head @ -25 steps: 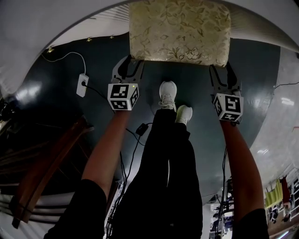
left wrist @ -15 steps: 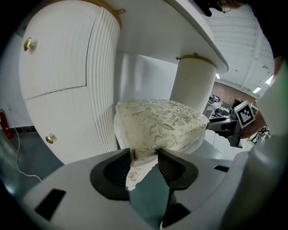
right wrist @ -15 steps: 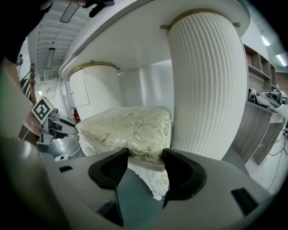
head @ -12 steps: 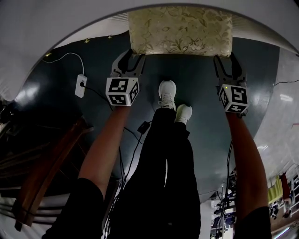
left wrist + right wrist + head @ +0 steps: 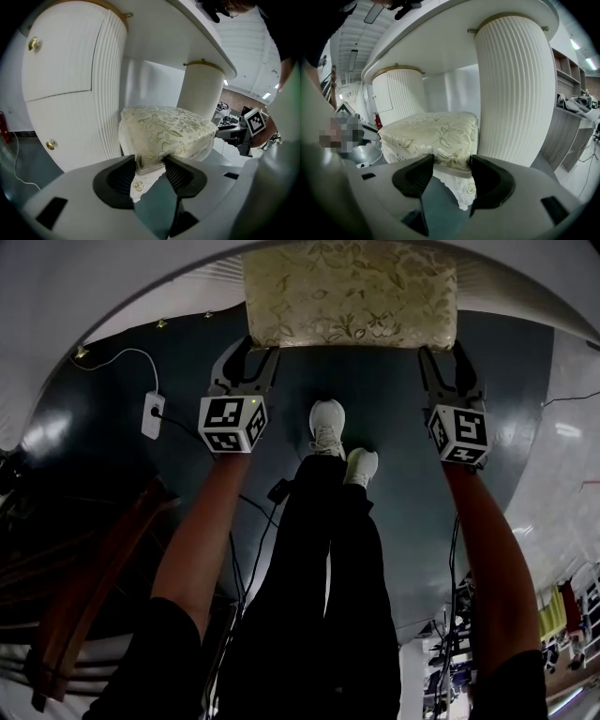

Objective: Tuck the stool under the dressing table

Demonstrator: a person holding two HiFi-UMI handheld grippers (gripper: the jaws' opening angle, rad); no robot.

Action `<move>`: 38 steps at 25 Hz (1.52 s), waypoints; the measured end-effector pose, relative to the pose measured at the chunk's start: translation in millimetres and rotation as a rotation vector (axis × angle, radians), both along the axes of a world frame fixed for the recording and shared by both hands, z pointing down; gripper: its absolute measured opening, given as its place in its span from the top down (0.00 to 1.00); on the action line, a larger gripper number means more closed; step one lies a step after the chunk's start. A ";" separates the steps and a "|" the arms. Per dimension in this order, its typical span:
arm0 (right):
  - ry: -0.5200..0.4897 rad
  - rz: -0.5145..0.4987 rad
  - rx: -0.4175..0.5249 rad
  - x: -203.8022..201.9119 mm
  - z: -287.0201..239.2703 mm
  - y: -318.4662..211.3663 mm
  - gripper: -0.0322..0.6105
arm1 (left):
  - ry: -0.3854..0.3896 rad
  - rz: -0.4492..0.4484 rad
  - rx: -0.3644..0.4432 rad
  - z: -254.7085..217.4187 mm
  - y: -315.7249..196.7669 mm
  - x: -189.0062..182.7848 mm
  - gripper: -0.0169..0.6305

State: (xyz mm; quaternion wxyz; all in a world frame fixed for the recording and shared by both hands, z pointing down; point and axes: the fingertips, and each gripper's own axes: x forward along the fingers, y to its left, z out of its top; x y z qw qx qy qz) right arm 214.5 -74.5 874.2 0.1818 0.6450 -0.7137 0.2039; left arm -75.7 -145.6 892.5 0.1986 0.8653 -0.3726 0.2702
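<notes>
The stool [image 5: 349, 292], with a gold floral cushion and a white lace skirt, stands at the top of the head view, partly beneath the white dressing table [image 5: 112, 282]. My left gripper [image 5: 249, 351] is shut on the cushion's near left corner [image 5: 150, 157]. My right gripper [image 5: 442, 352] is shut on the near right corner [image 5: 451, 161]. In the left gripper view the stool [image 5: 164, 131] sits between the table's ribbed cabinet [image 5: 70, 93] and its ribbed pedestal [image 5: 202, 91]. In the right gripper view the stool [image 5: 426, 131] sits just left of that pedestal [image 5: 513, 89].
A white power strip [image 5: 151, 415] with its cable lies on the dark floor at left. Black cables [image 5: 258, 517] trail beside the person's legs and white shoes [image 5: 327, 426]. A wooden furniture piece [image 5: 89, 568] stands at lower left.
Both grippers have pushed the stool forward, so more of it lies beneath the table top. The person's feet have shifted slightly forward and left.
</notes>
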 end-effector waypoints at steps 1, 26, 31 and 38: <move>-0.001 0.008 0.002 0.1 0.9 0.1 0.57 | 0.001 -0.003 0.002 0.8 -0.1 0.0 0.66; -0.150 -0.002 0.238 -64.6 -277.0 84.6 0.57 | 0.158 -0.112 0.030 -221.3 132.1 5.4 0.66; -0.163 -0.039 0.283 -90.2 -399.5 125.4 0.57 | 0.194 -0.075 0.097 -346.5 162.8 14.6 0.66; -0.224 -0.066 0.321 -137.7 -514.3 201.6 0.57 | 0.274 0.002 0.158 -492.5 233.6 7.9 0.66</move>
